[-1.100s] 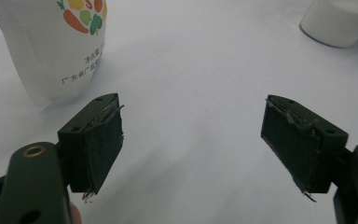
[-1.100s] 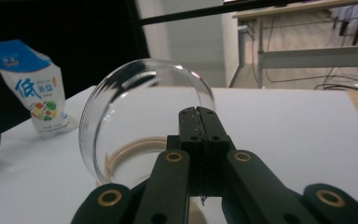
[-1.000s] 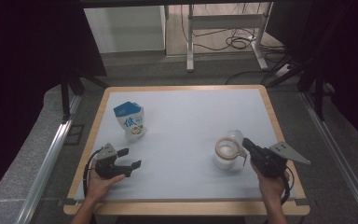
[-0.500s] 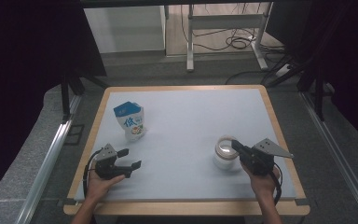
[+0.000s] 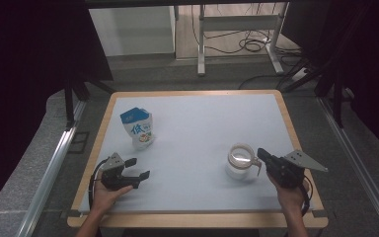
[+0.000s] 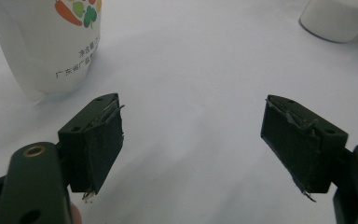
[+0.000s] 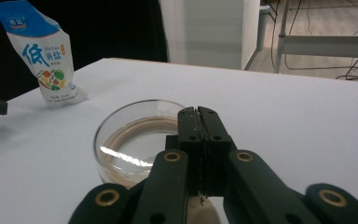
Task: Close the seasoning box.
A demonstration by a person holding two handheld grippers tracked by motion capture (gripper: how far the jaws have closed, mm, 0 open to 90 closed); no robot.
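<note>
the right tool [image 5: 260, 154] is sitting pinched shut at the rim of the jar [image 5: 240, 160], front right on the bench [image 5: 202, 123], gripping nothing i can make out. the left tool [image 5: 139, 168] is waiting wide open and empty near the bag [image 5: 139, 128]. better steadying the jar gently, avoiding tipping it.
</note>
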